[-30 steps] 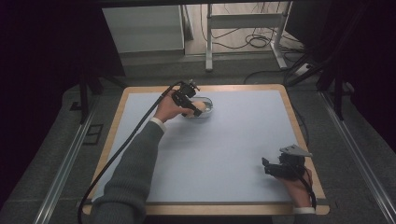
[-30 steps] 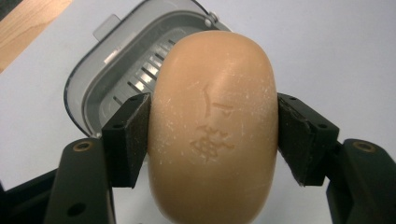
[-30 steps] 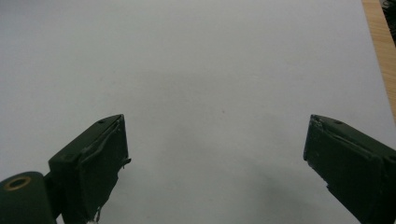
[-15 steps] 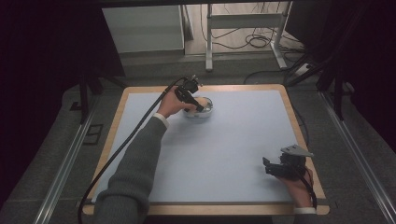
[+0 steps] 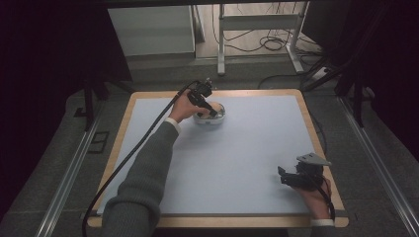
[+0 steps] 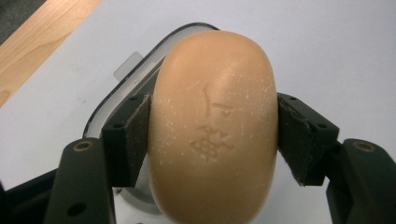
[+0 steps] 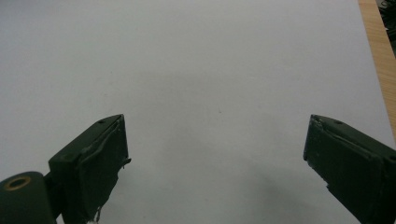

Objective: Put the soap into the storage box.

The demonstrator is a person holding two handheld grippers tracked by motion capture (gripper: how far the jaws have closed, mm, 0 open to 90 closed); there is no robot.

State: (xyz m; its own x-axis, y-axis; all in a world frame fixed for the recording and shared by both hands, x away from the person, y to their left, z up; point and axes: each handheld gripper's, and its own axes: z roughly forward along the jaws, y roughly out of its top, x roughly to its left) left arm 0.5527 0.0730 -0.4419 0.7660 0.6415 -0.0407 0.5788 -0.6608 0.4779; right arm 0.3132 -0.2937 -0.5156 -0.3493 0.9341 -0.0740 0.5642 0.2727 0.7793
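So the left gripper (image 6: 212, 135) has its two black jaws clamped on the sides of a tan oval soap bar (image 6: 212, 126), pads pressed flat against both flanks. The bar has a stamped mark on its top face plus a bit of white dusting. Right under and behind the soap sits a white soap dish (image 6: 135, 88) with a dark rim and a small clear tab sticking out of its edge; can't tell if the bar is touching the dish or lifted just off it. In the high view that gripper (image 5: 210, 109) sits over the dish (image 5: 210, 118) at the far side of the table (image 5: 247, 148). The right gripper (image 7: 215, 154) is spread wide with nothing between the jaws, just the pale tabletop below it, well apart from the soap, near the table's front right corner (image 5: 282, 174)
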